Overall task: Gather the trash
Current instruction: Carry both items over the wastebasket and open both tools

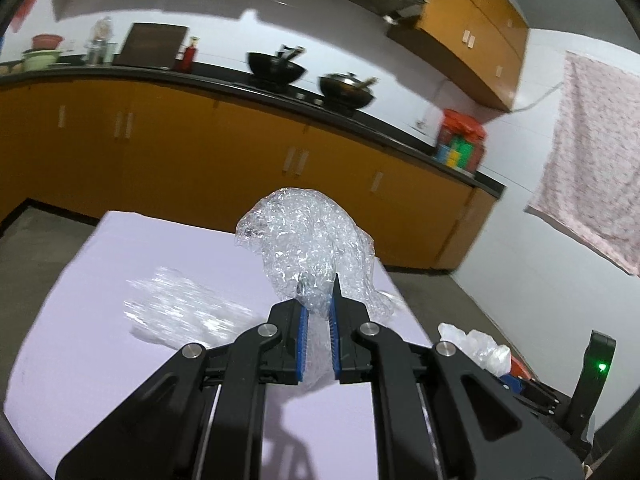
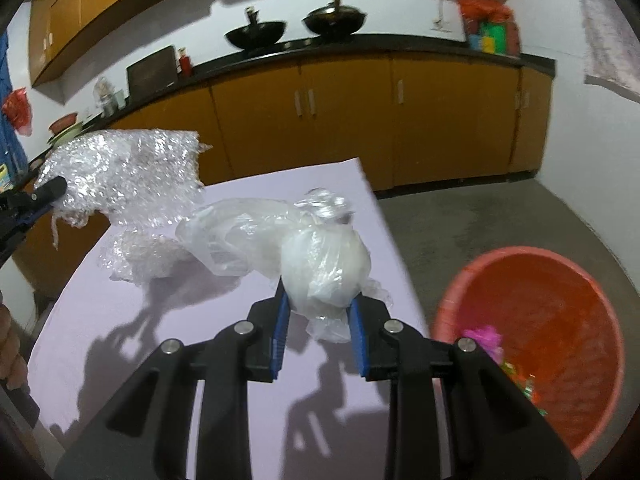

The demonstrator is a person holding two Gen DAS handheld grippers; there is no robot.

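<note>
Left gripper (image 1: 318, 300) fingers clamped on crumpled bubble wrap (image 1: 308, 244), held above the lilac worktop (image 1: 100, 340). Right gripper (image 2: 318, 312) fingers pinching a white plastic bag wad (image 2: 324, 272), also off the worktop. One more clear plastic piece (image 2: 144, 256) lies on the worktop. Red tub (image 2: 540, 344) on the floor at right.

Each gripper, the left gripper (image 1: 318, 300) and the right gripper (image 2: 318, 308), is built of matte black linked arms joined by round silver screws, with ribbed blue pads (image 1: 303, 344) lining its fingers.
</note>
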